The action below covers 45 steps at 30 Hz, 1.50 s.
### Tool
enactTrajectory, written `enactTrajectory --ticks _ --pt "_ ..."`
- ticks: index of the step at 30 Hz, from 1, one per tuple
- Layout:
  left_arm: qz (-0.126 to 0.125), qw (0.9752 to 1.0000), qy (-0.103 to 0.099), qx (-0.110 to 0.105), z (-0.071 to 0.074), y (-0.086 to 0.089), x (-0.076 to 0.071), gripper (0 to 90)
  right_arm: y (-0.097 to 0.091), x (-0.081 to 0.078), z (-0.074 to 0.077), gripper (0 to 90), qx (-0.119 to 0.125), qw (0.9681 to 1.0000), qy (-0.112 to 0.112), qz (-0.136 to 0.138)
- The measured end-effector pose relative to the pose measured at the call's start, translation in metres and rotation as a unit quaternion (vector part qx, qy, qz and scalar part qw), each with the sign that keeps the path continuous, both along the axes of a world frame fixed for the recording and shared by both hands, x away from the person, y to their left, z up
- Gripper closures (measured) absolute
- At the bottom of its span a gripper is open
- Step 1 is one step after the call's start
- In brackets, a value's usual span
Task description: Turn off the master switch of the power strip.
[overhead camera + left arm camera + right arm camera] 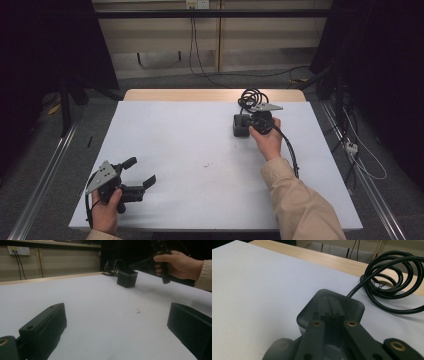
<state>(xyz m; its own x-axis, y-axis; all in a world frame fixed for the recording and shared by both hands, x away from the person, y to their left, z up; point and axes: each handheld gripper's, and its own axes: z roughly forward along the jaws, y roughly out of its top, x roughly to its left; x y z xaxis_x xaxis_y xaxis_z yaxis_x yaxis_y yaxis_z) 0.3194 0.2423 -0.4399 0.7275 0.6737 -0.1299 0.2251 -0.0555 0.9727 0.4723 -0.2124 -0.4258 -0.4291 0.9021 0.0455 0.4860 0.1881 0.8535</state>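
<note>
Right hand-held gripper (331, 312) closed over dark rounded block (352, 306), coiled black cable (392, 275) attached.

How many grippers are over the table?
2: the left gripper at the near left corner, jaws apart; the right gripper shut, tips over the black box at far right.

Black tools on a white sheet, pale wood behind.

The left gripper (134, 180) and right gripper (248, 121) were black, each topped with a grey plate. The block (241, 126) under the right gripper was dark charcoal grey, and its coiled cable (392, 272) was glossy black. The table cover (190, 150) was plain white with one small pinkish speck (207, 164); the table edge (200, 95) was light wood. The sleeve (300, 205) was beige.
</note>
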Motion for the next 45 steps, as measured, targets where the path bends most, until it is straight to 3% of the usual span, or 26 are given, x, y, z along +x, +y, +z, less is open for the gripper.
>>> enactTrajectory --ticks 14,22,39,45 --pt "0.0 1.0 -0.001 0.0 0.0002 0.0003 -0.0004 2.2 -0.0004 -0.0007 -0.0007 90.0 -0.007 1.0 -0.003 0.006" --pt "0.001 1.0 -0.001 0.0 0.0004 0.0004 -0.0009 2.2 -0.0015 -0.0008 -0.0019 90.0 0.007 1.0 -0.001 -0.001" --pt "0.004 1.0 -0.001 0.0 0.0005 0.0015 -0.0011 2.2 0.0017 -0.0037 -0.0044 90.0 -0.003 0.9999 -0.012 -0.007" --pt "0.005 1.0 0.001 -0.002 0.0002 0.0021 -0.0016 2.2 -0.0003 -0.0043 -0.0064 90.0 0.009 0.9998 -0.016 -0.007"
